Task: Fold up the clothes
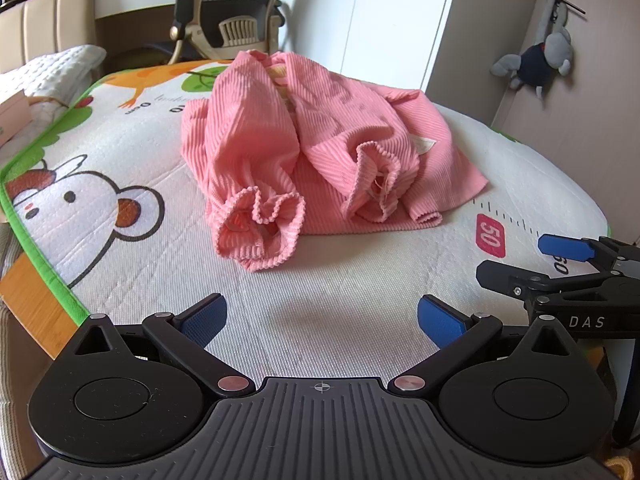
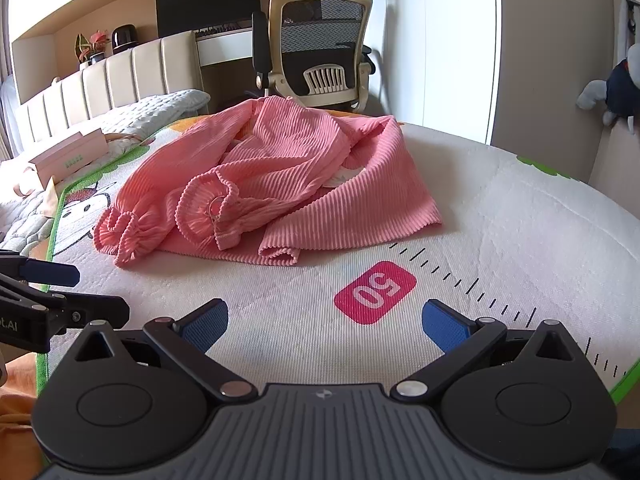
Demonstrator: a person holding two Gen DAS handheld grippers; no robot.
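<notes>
A crumpled pink ribbed top (image 1: 312,152) lies bunched on a white cartoon-print mat (image 1: 340,304), its two ruffled sleeve cuffs turned toward me. The right wrist view shows the same pink top (image 2: 280,184) ahead and slightly left on the mat (image 2: 500,208). My left gripper (image 1: 322,322) is open over bare mat, well short of the garment, nothing between its blue pads. My right gripper (image 2: 325,326) is open too, beside a red "50" mark (image 2: 375,292). Each gripper appears in the other's view: the right gripper (image 1: 520,260) at the right edge, the left gripper (image 2: 100,288) at the left edge.
An office chair (image 2: 320,40) stands behind the mat. A padded headboard (image 2: 120,80), a quilted cover (image 2: 160,112) and a pink box (image 2: 68,156) lie to the left. A grey plush toy (image 1: 536,60) hangs on the right wall. The mat's green edge (image 1: 44,256) runs along the left.
</notes>
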